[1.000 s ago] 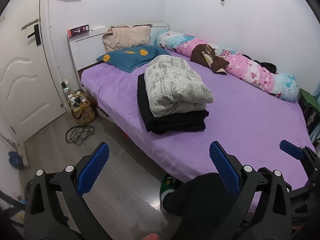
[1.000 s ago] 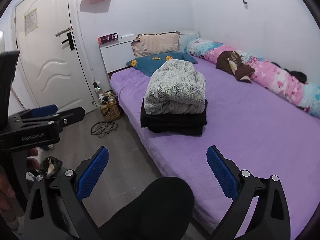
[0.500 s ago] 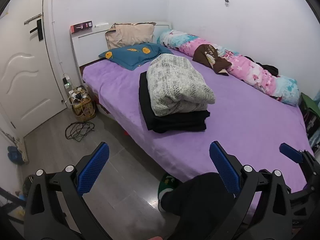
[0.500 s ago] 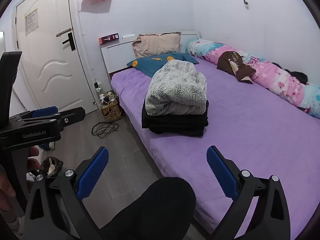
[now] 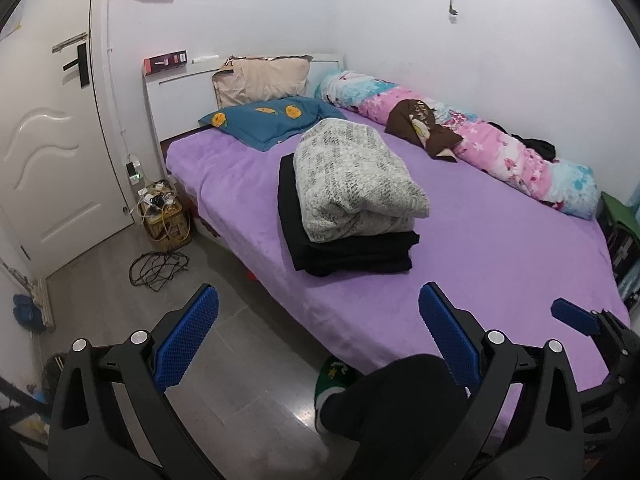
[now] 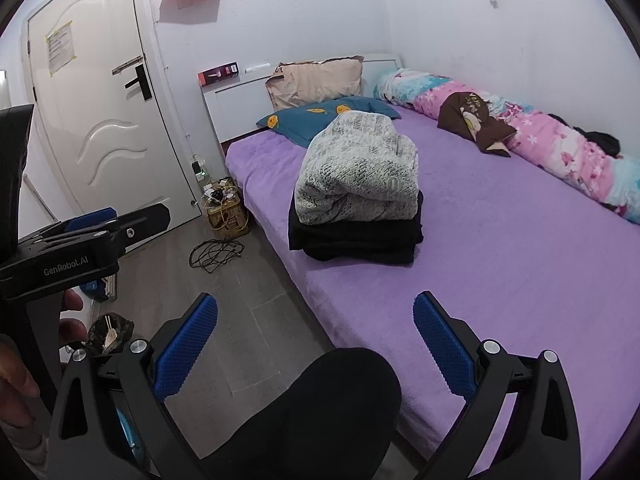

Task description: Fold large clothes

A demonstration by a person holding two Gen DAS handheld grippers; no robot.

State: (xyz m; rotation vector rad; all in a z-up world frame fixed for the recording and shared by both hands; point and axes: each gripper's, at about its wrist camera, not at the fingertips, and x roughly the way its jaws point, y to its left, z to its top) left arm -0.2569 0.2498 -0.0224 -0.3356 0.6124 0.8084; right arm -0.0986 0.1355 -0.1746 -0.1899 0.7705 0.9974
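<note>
A folded grey-and-white patterned garment [image 5: 356, 184] [image 6: 360, 172] lies on top of a folded black garment [image 5: 344, 252] [image 6: 356, 236], stacked near the edge of the purple bed [image 5: 500, 264] [image 6: 520, 264]. My left gripper [image 5: 316, 336] is open and holds nothing, hanging over the floor well short of the stack. My right gripper [image 6: 316, 340] is open too, empty, at the bed's edge. The left gripper's body [image 6: 80, 236] shows at the left of the right wrist view, with a hand [image 6: 24, 360] on it. The right gripper's blue pad [image 5: 576, 320] shows at the right of the left wrist view.
A blue pillow [image 5: 268, 120], a beige pillow [image 5: 264, 80] and a rolled pink-and-blue quilt [image 5: 520, 160] with a brown garment [image 5: 420, 128] lie at the bed's far side. A door [image 6: 96, 120], a box of cables [image 5: 164, 216] and a loose cord [image 5: 160, 268] are on the left. A black-clad knee [image 6: 328, 412] is below me.
Both views have shifted slightly, with the bed and stack a little lower and further right in frame. Both grippers stay open and empty.
</note>
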